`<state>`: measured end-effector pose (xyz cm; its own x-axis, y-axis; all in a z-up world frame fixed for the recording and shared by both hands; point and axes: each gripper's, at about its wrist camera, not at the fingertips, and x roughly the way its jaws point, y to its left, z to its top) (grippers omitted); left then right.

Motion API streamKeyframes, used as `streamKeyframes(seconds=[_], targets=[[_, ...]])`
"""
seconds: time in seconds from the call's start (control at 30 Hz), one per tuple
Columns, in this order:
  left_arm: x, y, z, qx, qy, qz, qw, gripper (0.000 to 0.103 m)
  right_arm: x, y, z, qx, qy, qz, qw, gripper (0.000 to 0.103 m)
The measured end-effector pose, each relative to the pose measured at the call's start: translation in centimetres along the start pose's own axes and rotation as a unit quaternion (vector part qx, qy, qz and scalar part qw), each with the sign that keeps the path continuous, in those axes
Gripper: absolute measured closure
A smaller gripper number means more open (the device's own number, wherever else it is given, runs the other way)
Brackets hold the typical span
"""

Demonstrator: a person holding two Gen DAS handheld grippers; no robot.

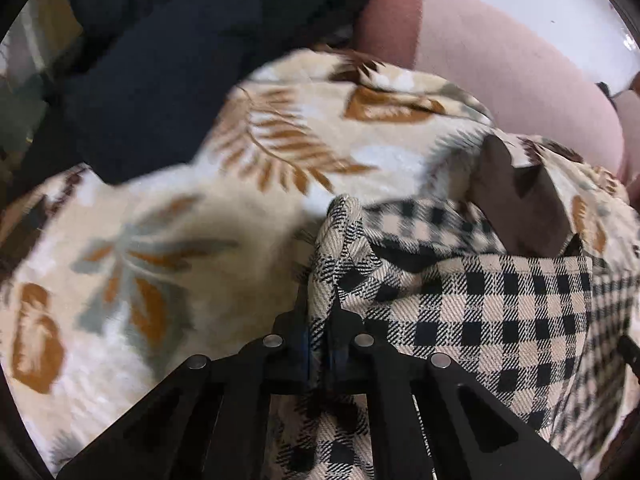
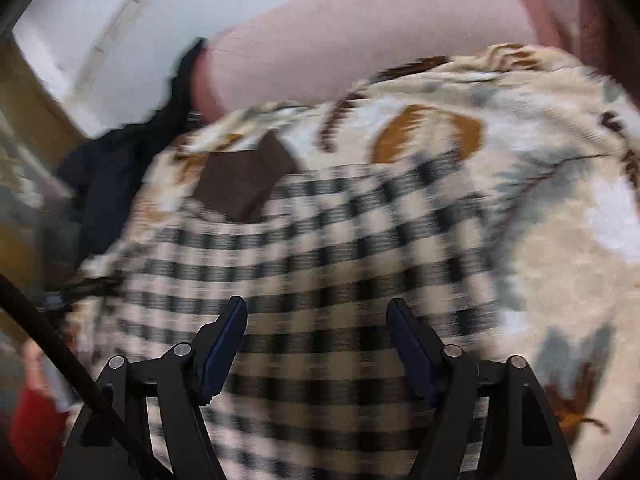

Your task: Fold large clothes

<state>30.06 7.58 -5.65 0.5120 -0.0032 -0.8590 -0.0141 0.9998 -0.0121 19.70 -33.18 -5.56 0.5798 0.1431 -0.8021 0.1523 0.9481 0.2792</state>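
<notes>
My left tongs [image 1: 324, 320] are clamped on an edge of the checked garment [image 1: 480, 312], which lies on the leaf-patterned blanket [image 1: 168, 216]. My right tongs [image 2: 318, 344] stand wide apart just above the same checked cloth, not pinching it

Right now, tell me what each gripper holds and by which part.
Left gripper is shut on a bunched edge fold of the checked garment. Right gripper is open above it, holding nothing.
</notes>
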Motion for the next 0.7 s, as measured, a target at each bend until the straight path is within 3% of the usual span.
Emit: streamKeyframes(seconds=[0.03, 0.1, 0.2, 0.27, 0.37, 0.47, 0.53, 0.6, 0.7], targets=[[0.1, 0.2, 0.1, -0.002, -0.001, 0.008, 1.0000, 0.097, 0.4, -0.8, 0.1, 0.003, 0.001, -0.057, 0.998, 0.027], [1.1, 0.6, 0.1, -0.010, 0.016, 0.008, 0.9998, 0.096, 1.1, -2.6, 0.4, 0.027, 0.015, -0.091, 0.995, 0.026], [1.6, 1.9, 0.3, -0.036, 0.027, -0.002, 0.9990, 0.082, 2.1, -6.4, 0.6, 0.116, 0.047, -0.046, 0.991, 0.026], [0.6, 3.6, 0.4, -0.078, 0.021, -0.040, 0.9960, 0.078, 1.8, -8.1, 0.8, 0.151, 0.047, -0.028, 0.987, 0.026], [-1.3, 5.7, -0.1, -0.116, 0.012, -0.074, 0.9904, 0.062, 0.6, -8.5, 1.0, 0.144, 0.031, -0.039, 0.988, 0.026], [-3.7, 6.8, -1.5, -0.113, -0.007, -0.082, 0.9902, 0.053, -0.7, -8.2, 1.1, 0.136, 0.019, -0.026, 0.990, 0.026], [-4.8, 7.4, -3.2, -0.109, -0.012, -0.088, 0.9901, 0.039, -1.4, -7.9, 0.9, 0.131, 0.013, -0.016, 0.991, 0.026], [-5.2, 7.6, -5.0, -0.106, -0.008, -0.098, 0.9895, 0.036, -2.2, -7.6, 0.5, 0.117, 0.009, -0.012, 0.993, 0.026], [-4.2, 7.8, -8.2, -0.101, 0.034, -0.139, 0.9846, 0.035, -3.4, -7.4, -1.0, 0.094, 0.012, -0.005, 0.995, 0.026]])
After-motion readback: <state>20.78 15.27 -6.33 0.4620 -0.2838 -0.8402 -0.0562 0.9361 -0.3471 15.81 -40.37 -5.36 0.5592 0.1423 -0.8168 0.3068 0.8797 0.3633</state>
